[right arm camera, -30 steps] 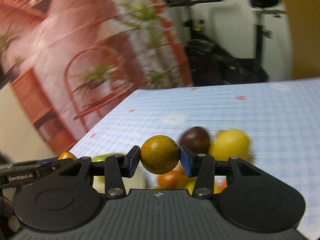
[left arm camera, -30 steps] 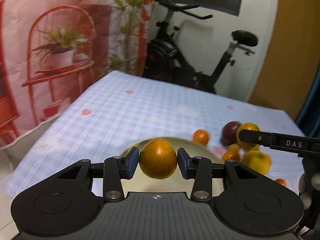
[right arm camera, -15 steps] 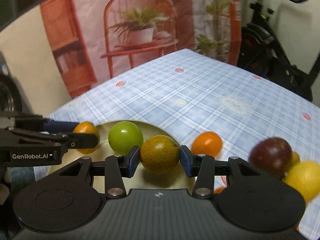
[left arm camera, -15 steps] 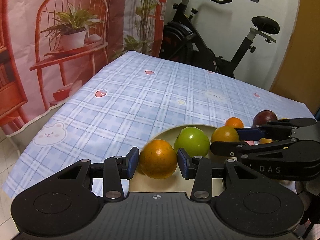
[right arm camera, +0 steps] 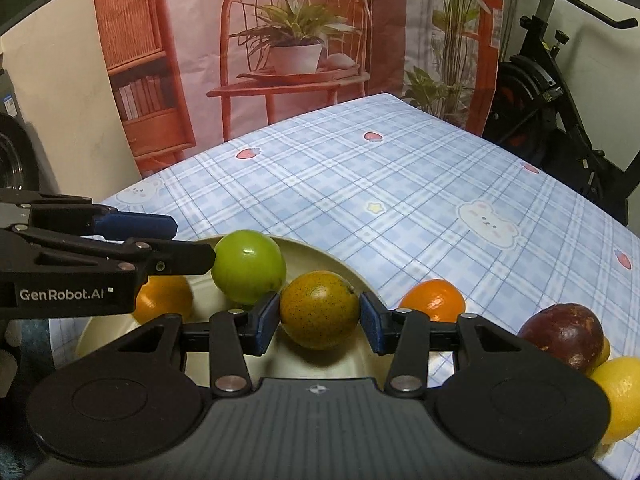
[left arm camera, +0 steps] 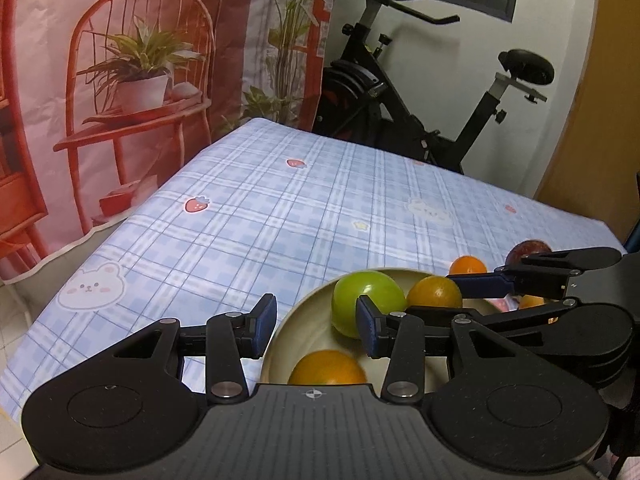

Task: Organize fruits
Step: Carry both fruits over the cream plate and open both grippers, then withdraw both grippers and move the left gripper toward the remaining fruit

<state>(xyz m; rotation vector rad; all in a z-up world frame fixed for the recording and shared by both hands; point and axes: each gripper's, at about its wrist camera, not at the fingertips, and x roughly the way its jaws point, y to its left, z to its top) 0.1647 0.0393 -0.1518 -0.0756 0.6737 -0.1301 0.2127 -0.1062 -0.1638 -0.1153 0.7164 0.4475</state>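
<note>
**Mia:** Where is the spotty orange fruit (right arm camera: 319,310)?

**Ben:** It is between the two blue pads of the right gripper (right arm camera: 318,318). The pads press on its two sides, so the gripper is only a little bit open and has hold of it.

**Mia:** Is it in the plate (right arm camera: 312,250)?

**Ben:** It is over the right side of the plate, low down. I cannot tell if it sits on the plate or hangs just above it.

**Mia:** What is next to it?

**Ben:** A green fruit (right arm camera: 248,266) lies in the plate, just behind it and to the left. A plain orange (left arm camera: 326,368) lies in the plate too, on the near left side.

**Mia:** Does the left gripper (left arm camera: 316,328) hold that one?

**Ben:** No. Its pads stand a little apart with nothing between them. The plain orange is lower down, under the gap, and the pads do not touch it. One finger reaches over the plate, close to the green fruit.

**Mia:** And outside the plate?

**Ben:** A small orange (right arm camera: 432,300) sits on the cloth just beside the plate's right rim. Further right are a dark purple fruit (right arm camera: 560,332) and a yellow lemon (right arm camera: 620,392), close together.

**Mia:** What is under it all?

**Ben:** A blue checked tablecloth (right arm camera: 400,184) with bears and strawberries. Behind the table hang a picture curtain (right arm camera: 280,40) and stands an exercise bike (right arm camera: 560,80).
</note>
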